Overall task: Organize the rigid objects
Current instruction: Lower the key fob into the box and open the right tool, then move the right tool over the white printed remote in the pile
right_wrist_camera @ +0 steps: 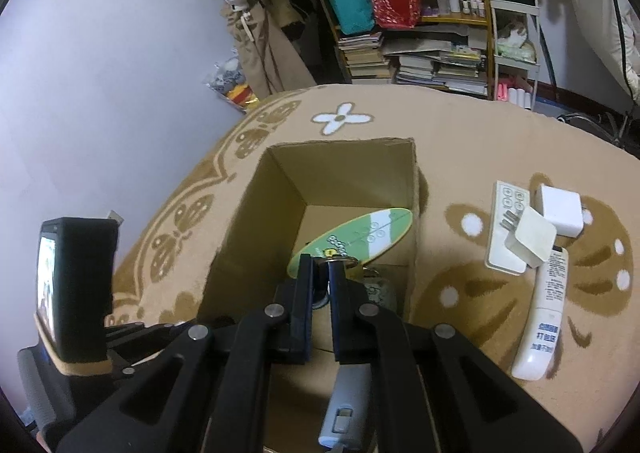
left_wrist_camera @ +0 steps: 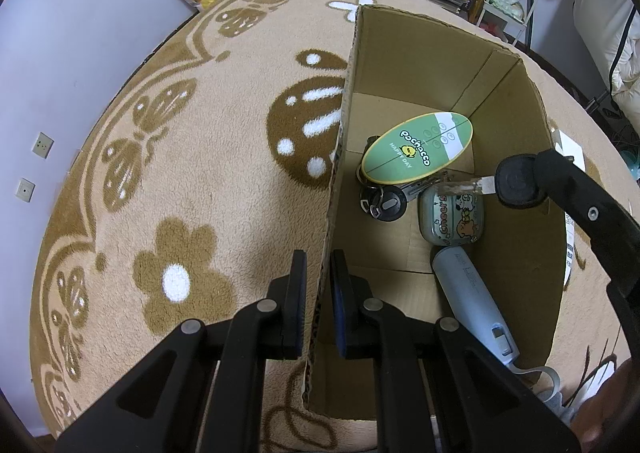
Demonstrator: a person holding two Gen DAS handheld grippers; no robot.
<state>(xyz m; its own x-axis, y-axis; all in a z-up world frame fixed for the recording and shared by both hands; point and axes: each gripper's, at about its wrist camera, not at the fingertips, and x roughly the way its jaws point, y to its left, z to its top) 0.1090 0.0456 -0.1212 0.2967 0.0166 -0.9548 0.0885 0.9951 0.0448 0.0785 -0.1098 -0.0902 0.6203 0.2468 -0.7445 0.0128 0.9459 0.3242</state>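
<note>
An open cardboard box [left_wrist_camera: 516, 253] stands on a beige patterned rug [left_wrist_camera: 200, 173]. My left gripper [left_wrist_camera: 320, 265] is shut on the box's left wall [left_wrist_camera: 348, 93], one finger on each side. Inside lie a green oval Pochacco plaque [left_wrist_camera: 416, 149], a black round key fob [left_wrist_camera: 386, 207], a small "Cheers" case [left_wrist_camera: 450, 221] and a pale blue handheld device [left_wrist_camera: 472, 293]. My right gripper [right_wrist_camera: 322, 265] reaches down into the box [right_wrist_camera: 256, 221], shut on a keychain's gold ring [right_wrist_camera: 340, 259] just above the plaque [right_wrist_camera: 360, 233].
To the right of the box on the rug lie a flat white remote [right_wrist_camera: 500, 249], two white plug adapters [right_wrist_camera: 530, 239] [right_wrist_camera: 560, 215] and a long white remote [right_wrist_camera: 544, 313]. Full bookshelves [right_wrist_camera: 420, 53] stand beyond the rug, a pale wall [right_wrist_camera: 100, 93] to the left.
</note>
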